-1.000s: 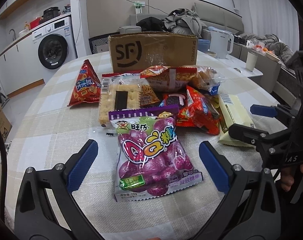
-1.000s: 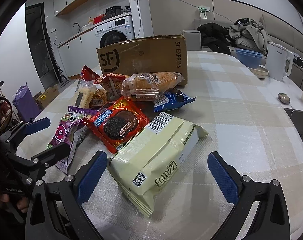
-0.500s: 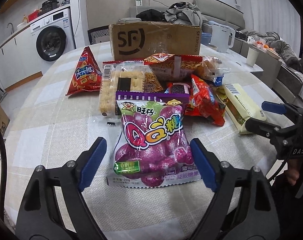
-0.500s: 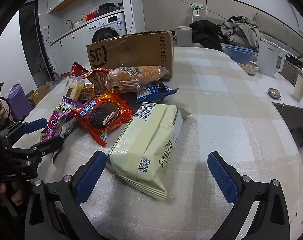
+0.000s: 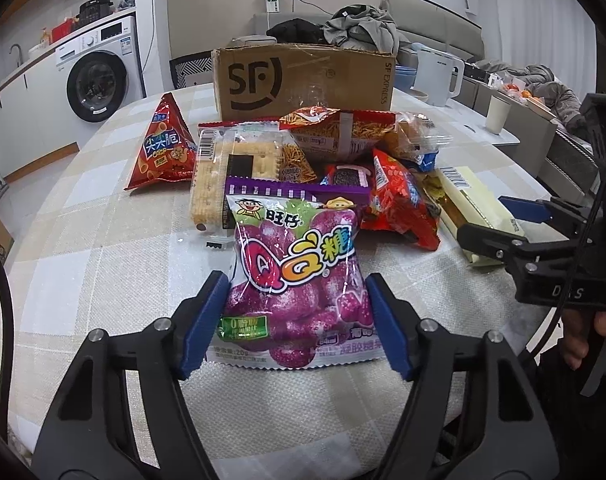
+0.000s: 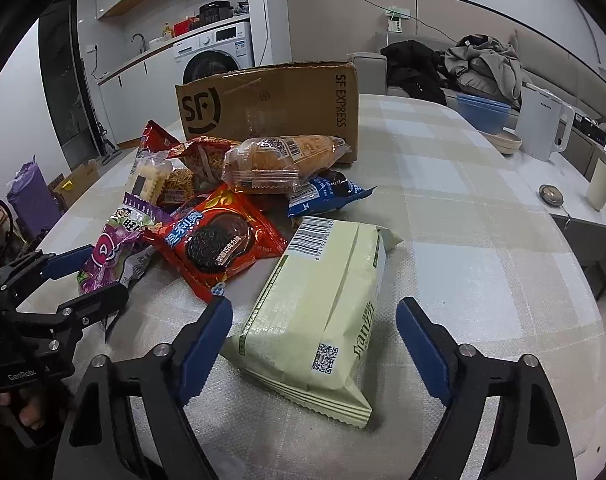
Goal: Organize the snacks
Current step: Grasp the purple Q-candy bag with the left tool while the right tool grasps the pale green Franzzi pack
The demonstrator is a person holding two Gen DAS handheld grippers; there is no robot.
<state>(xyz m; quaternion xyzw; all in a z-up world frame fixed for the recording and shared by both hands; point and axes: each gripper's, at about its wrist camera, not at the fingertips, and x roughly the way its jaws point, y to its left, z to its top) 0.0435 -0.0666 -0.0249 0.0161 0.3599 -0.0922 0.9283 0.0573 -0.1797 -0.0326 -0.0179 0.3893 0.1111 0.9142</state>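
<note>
A: Left tongs (image 5: 295, 316) first: their blue pads are closing on the lower part of the glossy purple grape-gummy bag (image 5: 299, 276), which lies flat on the checked cloth surface (image 5: 103, 240). The pads sit at the bag's edges; I can't tell if they press yet.

B: I'd let them pinch the sealed bottom rather than the puffy middle, so the film doesn't slip.

A: Right tongs (image 6: 315, 340) are closing too, still apart, straddling the near end of the pale green foil biscuit pack (image 6: 323, 300), with a gap at the right pad.

B: That pack is wide. Centre it between the pads before squeezing. Beyond both tongs stands the brown cardboard box (image 5: 303, 80), probably where they go.
</note>
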